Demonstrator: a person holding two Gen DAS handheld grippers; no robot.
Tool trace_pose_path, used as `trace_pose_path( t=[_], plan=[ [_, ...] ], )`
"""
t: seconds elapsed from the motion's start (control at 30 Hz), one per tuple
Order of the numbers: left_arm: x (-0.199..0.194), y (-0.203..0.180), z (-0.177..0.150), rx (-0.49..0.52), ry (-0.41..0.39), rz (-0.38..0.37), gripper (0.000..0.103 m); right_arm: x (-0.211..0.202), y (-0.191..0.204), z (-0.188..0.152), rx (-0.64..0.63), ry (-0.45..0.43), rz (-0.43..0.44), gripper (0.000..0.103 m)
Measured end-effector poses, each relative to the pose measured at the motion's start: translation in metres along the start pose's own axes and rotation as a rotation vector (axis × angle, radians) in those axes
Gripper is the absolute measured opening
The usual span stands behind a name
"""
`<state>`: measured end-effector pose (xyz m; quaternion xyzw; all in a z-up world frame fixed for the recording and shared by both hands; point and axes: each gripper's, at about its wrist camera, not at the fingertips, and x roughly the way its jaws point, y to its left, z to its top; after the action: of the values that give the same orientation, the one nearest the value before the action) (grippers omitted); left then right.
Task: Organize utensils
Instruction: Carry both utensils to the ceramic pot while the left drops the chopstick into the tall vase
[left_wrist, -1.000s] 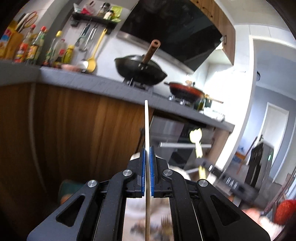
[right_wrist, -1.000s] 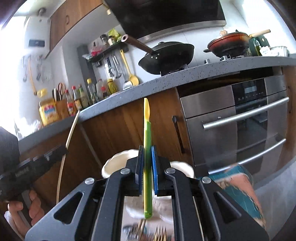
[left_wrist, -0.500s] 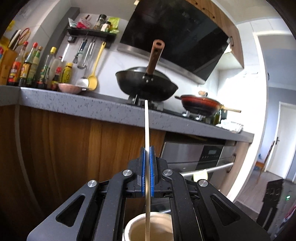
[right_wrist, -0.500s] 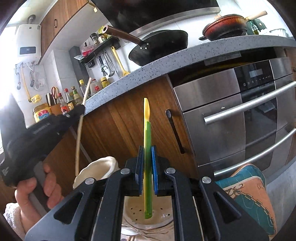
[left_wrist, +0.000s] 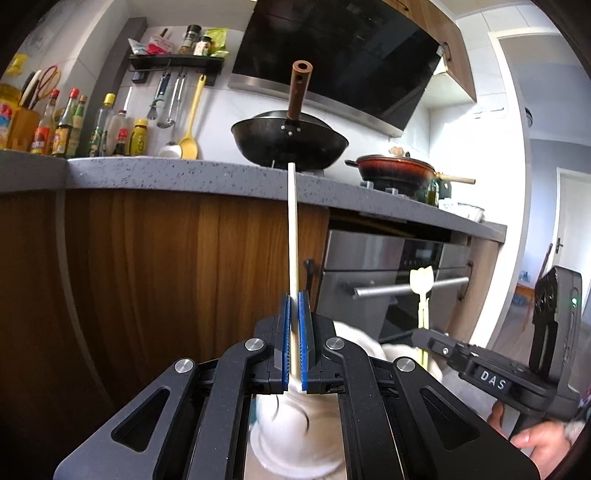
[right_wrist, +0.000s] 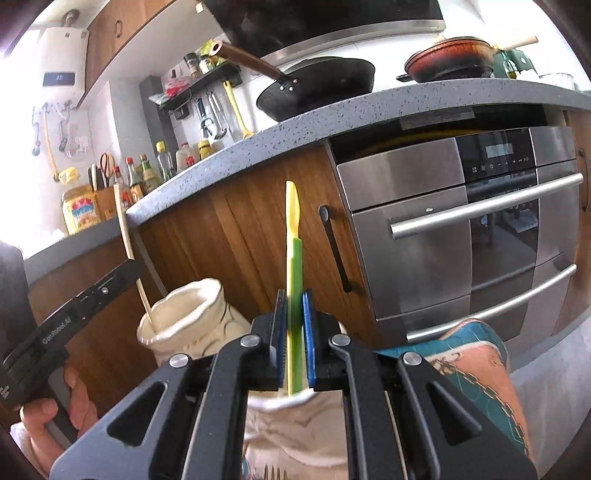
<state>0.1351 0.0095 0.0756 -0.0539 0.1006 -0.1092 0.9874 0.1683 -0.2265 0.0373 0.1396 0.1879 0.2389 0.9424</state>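
Below counter edge, left to right:
- Left gripper (left_wrist: 292, 343): jaws closed tight on chopstick (left_wrist: 293, 236); stick upright, lower tip inside mouth of left cream holder (right_wrist: 184, 321).
- Left hand (right_wrist: 55, 410): wrapped on gripper handle.
- Right gripper (right_wrist: 294, 339): jaws near closed, clamped on green-yellow utensil (right_wrist: 293, 266); utensil upright, lower end over second cream holder (right_wrist: 280, 402) just beneath jaws.
- Fork tines (right_wrist: 271, 472): bottom edge, blurred.
- Patterned cloth (right_wrist: 476, 354): right of holders, before oven (right_wrist: 461, 229).

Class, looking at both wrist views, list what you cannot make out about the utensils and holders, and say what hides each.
- Right wrist view: green-and-yellow utensil, lower end hidden by the right gripper.
- Left wrist view: cream holder blurred, flanked by the left gripper.
- Right wrist view: chopstick tip hidden inside the holder's rim.
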Motion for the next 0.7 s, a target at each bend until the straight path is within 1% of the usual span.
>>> trace_pose_path(
  t=[0.13, 0.37, 0.5, 0.57, 0.63, 0.7],
  plan=[
    [0.001, 0.003, -0.008, -0.025, 0.051, -0.024, 0.005, -0.009, 0.003, -0.006, -0.023, 0.009, -0.013, 0.008],
    [0.002, 0.003, -0.014, -0.015, 0.067, -0.042, 0.005, -0.008, 0.004, -0.009, -0.031, 0.023, -0.026, 0.008],
    [0.002, 0.004, -0.015, -0.015, 0.065, -0.038, 0.005, -0.005, 0.001, -0.009, -0.019, 0.035, -0.021, 0.008],
    [0.001, 0.004, -0.014, -0.022, 0.065, -0.037, 0.010, -0.005, 0.001, -0.009, -0.024, 0.034, -0.023, 0.008],
    [-0.001, 0.006, -0.014, -0.031, 0.057, -0.040, 0.024, -0.004, 0.001, -0.009, -0.031, 0.034, -0.031, 0.008],
    [-0.004, 0.007, -0.013, -0.032, 0.046, -0.031, 0.031, -0.003, 0.001, -0.009, -0.037, 0.038, -0.037, 0.008]
  ],
)
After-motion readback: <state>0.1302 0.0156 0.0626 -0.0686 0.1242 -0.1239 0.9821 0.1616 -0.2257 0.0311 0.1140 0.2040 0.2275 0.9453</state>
